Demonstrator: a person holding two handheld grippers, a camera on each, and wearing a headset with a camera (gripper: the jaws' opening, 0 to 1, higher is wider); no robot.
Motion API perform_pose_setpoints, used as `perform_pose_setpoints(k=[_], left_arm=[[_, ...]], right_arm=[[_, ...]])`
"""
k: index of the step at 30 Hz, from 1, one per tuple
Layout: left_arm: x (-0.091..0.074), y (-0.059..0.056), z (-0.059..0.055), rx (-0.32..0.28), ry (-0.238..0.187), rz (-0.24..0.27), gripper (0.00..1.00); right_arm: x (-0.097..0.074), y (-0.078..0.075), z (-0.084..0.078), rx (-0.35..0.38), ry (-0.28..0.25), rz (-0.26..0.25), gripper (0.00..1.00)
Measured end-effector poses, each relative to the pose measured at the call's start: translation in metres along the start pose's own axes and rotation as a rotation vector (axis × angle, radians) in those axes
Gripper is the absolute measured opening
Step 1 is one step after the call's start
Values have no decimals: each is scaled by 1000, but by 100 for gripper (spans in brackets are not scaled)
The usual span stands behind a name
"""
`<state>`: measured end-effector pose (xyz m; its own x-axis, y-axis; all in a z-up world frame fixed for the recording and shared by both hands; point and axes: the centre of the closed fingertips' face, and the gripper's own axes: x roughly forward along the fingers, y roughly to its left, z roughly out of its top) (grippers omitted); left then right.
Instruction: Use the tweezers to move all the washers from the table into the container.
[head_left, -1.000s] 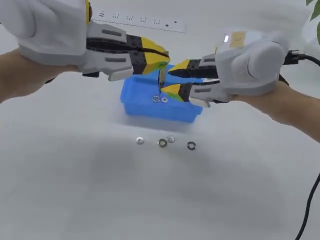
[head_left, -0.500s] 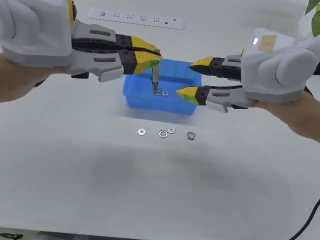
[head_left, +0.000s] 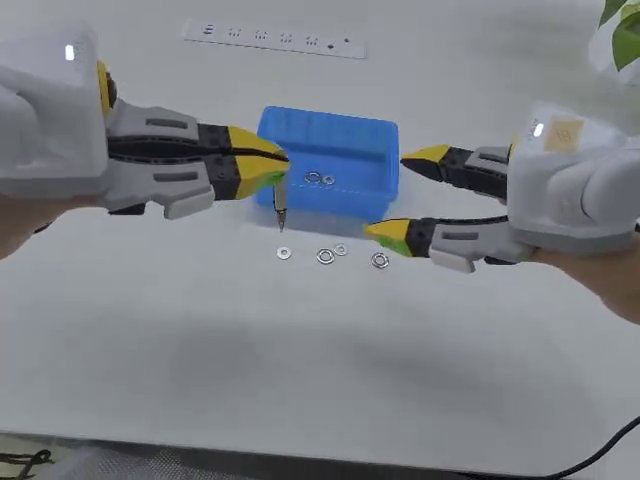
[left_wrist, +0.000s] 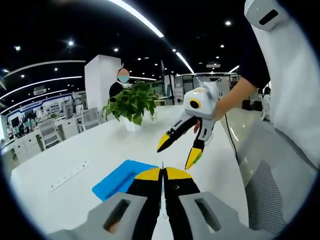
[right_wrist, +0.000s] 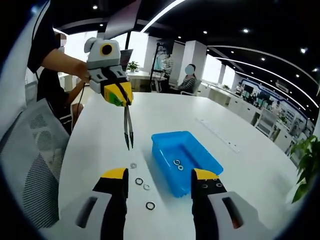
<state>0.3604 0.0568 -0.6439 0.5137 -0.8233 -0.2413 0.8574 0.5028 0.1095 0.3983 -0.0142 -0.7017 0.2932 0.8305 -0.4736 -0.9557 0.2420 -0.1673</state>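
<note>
My left gripper (head_left: 278, 170) is shut on the metal tweezers (head_left: 280, 208), whose tips hang just above the table by the leftmost washer (head_left: 284, 253). Several washers (head_left: 325, 257) lie in a row in front of the blue container (head_left: 340, 207). Two washers (head_left: 313, 178) rest inside it. My right gripper (head_left: 400, 195) stands open and holds nothing, at the container's right front corner. In the right gripper view, the tweezers (right_wrist: 128, 127) point down beside the container (right_wrist: 195, 150), above the table washers (right_wrist: 139, 181). The left gripper view has its jaws (left_wrist: 162, 175) pressed together.
A white power strip (head_left: 275, 38) lies at the table's far edge. Green plant leaves (head_left: 622, 30) stand at the far right. A black cable (head_left: 600, 455) hangs off the front right edge. Bare white table stretches in front of the washers.
My left gripper has carried the tweezers from over the container down to the table in front of it, near the leftmost washer. My right gripper has drawn back to the right.
</note>
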Motion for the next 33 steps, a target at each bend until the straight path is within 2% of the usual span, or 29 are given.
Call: perform_pose_setpoints(k=[9, 16, 23, 29, 33], left_arm=[[-7, -9, -7, 6, -2, 20, 4], [-5, -12, -13, 9, -8, 14, 4], [1, -18, -19, 31, 1, 0, 4], [6, -16, -21, 43, -3, -5, 4], [9, -13, -22, 52, -4, -10, 4]], right_arm=[[1, 18, -9, 23, 11, 37, 60], [5, 36, -19, 33, 31, 76, 71], [6, 45, -31, 42, 49, 104, 80], [7, 52, -42, 51, 79, 129, 85], [8, 55, -44, 53, 84, 141, 89]])
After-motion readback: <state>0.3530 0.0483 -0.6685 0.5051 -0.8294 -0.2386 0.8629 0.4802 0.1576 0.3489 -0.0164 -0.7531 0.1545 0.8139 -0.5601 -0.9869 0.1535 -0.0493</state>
